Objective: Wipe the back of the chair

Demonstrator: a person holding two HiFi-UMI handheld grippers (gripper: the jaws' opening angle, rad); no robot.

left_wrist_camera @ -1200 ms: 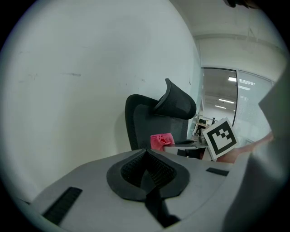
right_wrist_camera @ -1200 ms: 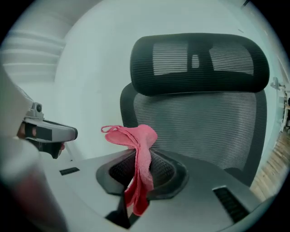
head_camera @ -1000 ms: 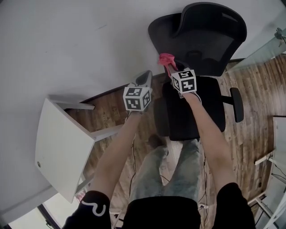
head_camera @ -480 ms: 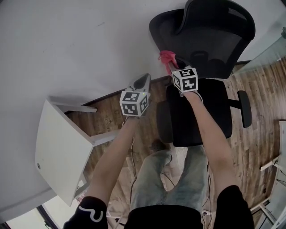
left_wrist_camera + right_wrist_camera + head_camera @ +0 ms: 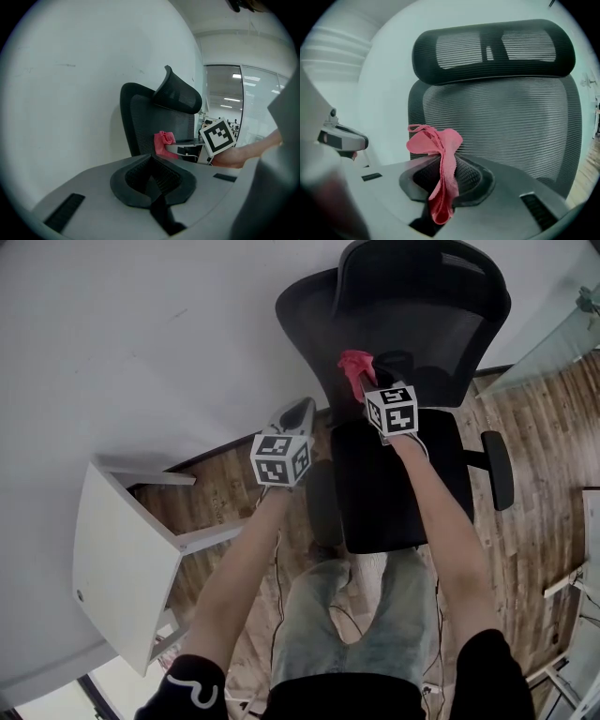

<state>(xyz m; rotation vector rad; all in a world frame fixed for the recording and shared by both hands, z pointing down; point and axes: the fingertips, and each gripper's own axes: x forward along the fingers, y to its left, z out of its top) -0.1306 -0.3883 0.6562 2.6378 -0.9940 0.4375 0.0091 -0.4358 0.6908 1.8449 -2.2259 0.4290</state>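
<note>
Head view: shows a black mesh-backed office chair against a white wall, the right gripper lifting a crumpled pink cloth close before the lower backrest, the left gripper off to the chair's side. Left gripper view: finds those jaws pressed together on nothing, apart from the chair. Right gripper view: catches jaws pinching the cloth mid-fold, ends flopping above and below; likely light, limp and prone to bunching, so best held at the middle and pressed flat on the yielding mesh.

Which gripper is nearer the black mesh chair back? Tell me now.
Right. The right gripper, shut on a pink cloth, sits close before the black mesh chair back, low down. The left gripper, shut and empty, hangs off to its left, farther away.
</note>
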